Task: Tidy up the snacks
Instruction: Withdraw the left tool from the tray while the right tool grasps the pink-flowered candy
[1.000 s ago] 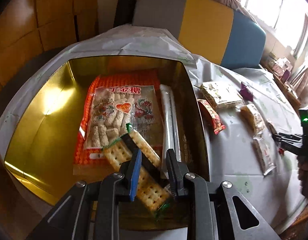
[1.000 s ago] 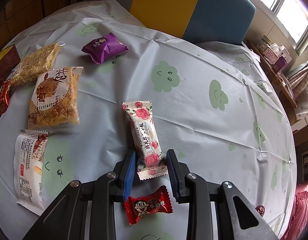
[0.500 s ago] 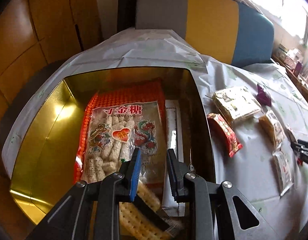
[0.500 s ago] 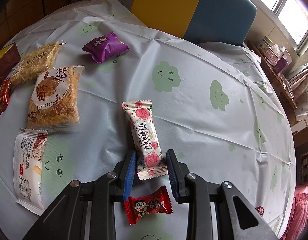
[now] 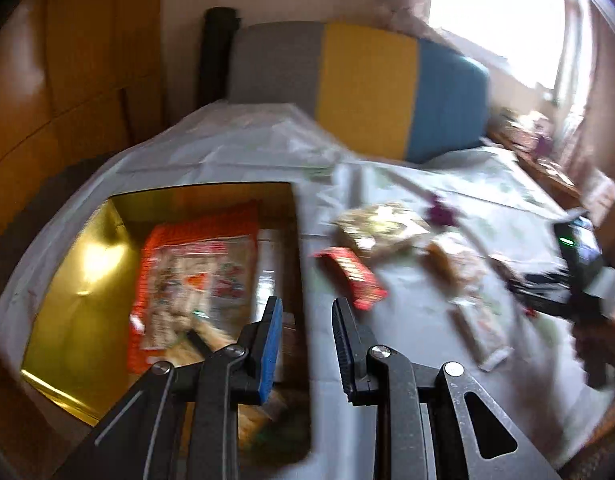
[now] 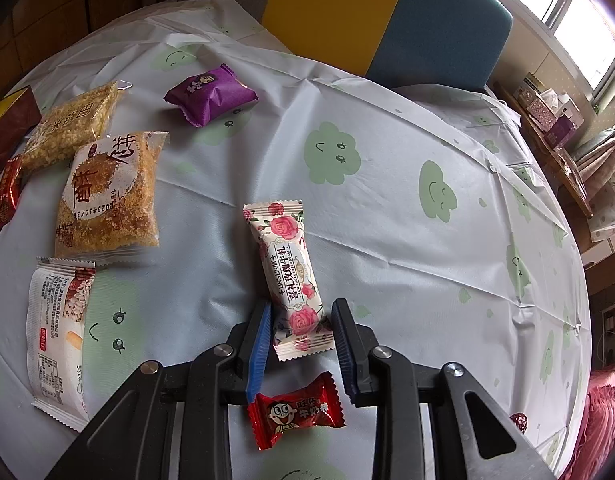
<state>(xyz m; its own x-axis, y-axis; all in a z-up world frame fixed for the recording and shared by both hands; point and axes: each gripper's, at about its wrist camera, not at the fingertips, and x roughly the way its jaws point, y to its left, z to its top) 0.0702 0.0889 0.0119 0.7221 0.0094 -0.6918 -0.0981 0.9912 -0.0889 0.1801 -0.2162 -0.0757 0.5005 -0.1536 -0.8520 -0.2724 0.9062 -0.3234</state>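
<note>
Rose-print white candy (image 6: 292,276), red candy (image 6: 295,410), purple packet (image 6: 210,94) — green-cloud tablecloth (image 6: 387,208).

Only my right wrist view is giving me readable print. The rose-print nougat wrapper (image 6: 290,276) in the middle of the frame is showing "LINS UNJIA", a smaller "LOW SUGAR ROSE NOUGAT" line, and big characters that look like 喜礼玫瑰牛轧. The red candy (image 6: 295,410) at the bottom centre is showing 旺仔牛奶糖 beside its cartoon face. The golden crumbly pack (image 6: 107,196) on the left is carrying a large 酥 plus a stamped date I'm reading roughly as 2025/10/13. The white pack (image 6: 59,332) at lower left has fine print too small to read. My left wrist view is coming out too blurred for any lettering.
</note>
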